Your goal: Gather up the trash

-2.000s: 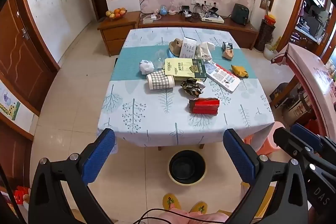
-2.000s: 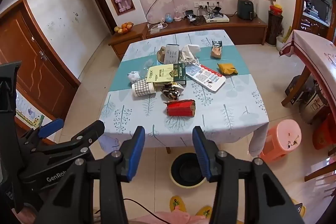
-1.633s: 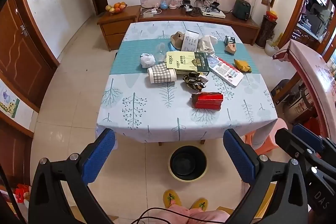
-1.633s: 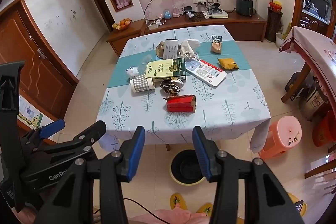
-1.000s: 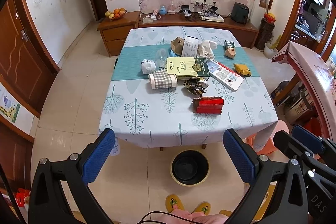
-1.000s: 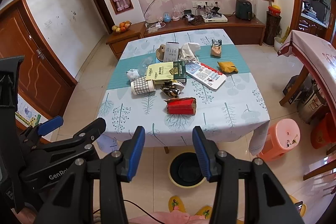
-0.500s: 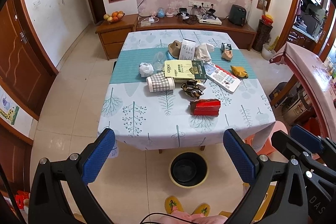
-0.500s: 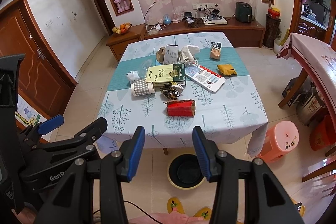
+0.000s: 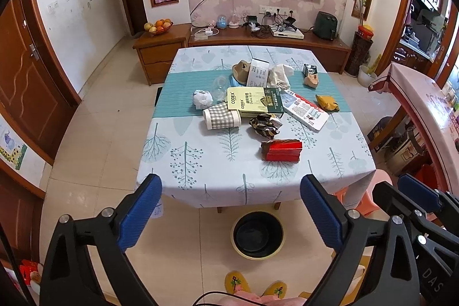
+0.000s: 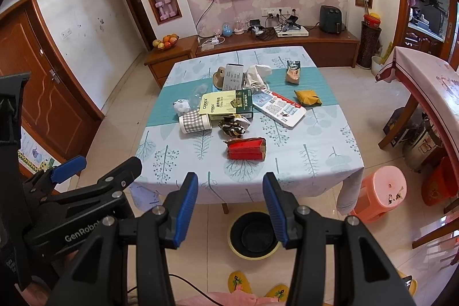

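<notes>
1. Both tools hang in the air short of the table (image 9: 200,177), well apart from anything on it. The left gripper (image 9: 231,208) stands spread wide and empty; the right gripper (image 10: 231,208) is parted less far, also with nothing between its pads

2. The trash lies on the tree-print cloth: nearest the edge a red box (image 9: 282,151) with one end torn open, behind it a crumpled dark wrapper (image 9: 264,126), then a checked paper cup (image 9: 221,119) on its side touching the yellow-green carton (image 9: 254,104). Further back are a white paper wad (image 9: 202,99), a flat printed pack (image 9: 305,111) and a yellow pouch (image 9: 327,103)

3. The bin (image 10: 254,234) sits on the floor under the near table edge — a short drop from the cloth

4. Handling, as I judge it: everything looks light and dry. The red box seems stiff enough to pinch across its narrow sides (the open end may crush). The wrapper will yield and could slip — bite deep into the crumple. The cup would roll, so close on its rim
</notes>
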Demonstrator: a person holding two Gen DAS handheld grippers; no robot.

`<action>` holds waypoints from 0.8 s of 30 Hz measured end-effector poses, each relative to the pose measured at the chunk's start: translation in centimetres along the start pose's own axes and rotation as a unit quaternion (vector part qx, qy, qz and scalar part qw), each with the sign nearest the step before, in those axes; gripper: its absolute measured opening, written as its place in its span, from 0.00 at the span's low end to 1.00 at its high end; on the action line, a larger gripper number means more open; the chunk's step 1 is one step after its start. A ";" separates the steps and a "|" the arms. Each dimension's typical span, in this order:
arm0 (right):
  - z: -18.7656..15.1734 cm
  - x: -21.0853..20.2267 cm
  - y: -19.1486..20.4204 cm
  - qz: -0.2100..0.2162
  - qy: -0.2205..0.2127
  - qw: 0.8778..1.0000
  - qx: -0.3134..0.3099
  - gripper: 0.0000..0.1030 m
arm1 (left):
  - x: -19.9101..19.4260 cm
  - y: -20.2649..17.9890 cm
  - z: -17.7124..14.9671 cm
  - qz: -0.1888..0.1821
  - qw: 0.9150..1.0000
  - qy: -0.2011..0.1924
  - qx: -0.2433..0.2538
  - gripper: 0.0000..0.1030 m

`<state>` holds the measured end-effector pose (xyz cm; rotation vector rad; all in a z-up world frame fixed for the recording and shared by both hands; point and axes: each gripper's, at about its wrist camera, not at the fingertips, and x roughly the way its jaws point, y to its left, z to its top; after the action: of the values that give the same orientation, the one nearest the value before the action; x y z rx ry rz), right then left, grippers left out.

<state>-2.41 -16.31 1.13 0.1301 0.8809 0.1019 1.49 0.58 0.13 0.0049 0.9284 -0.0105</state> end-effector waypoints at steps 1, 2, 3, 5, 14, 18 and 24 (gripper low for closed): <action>0.0 -0.1 0.1 -0.001 -0.001 1.000 0.000 0.46 | 0.0 0.0 -0.1 0.000 1.000 0.000 0.000 0.92; -0.2 -0.1 0.2 -0.002 -0.001 1.000 0.000 0.46 | -0.1 0.0 -0.3 -0.003 1.000 0.000 0.000 0.92; -0.4 0.0 0.3 -0.002 -0.001 1.000 0.000 0.46 | 0.0 0.0 -0.2 -0.006 1.000 0.001 0.000 0.92; -0.4 0.0 0.3 -0.003 -0.001 1.000 -0.001 0.46 | -0.1 0.0 -0.3 -0.009 1.000 -0.001 0.000 0.92; -0.4 -0.3 0.5 -0.007 -0.003 1.000 -0.001 0.46 | 0.0 0.3 -1.0 -0.017 1.000 -0.002 0.002 0.82; -0.4 -0.6 0.7 -0.011 -0.006 1.000 -0.001 0.46 | 0.0 0.3 -1.0 -0.021 1.000 -0.004 0.002 0.81; -0.1 -0.4 1.4 -0.014 -0.006 1.000 -0.013 0.46 | 0.0 0.5 -0.8 -0.028 1.000 -0.012 -0.005 0.76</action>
<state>-2.78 -14.93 1.56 0.0949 0.8690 0.0861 0.81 1.13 -0.33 -0.0304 0.9034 -0.0575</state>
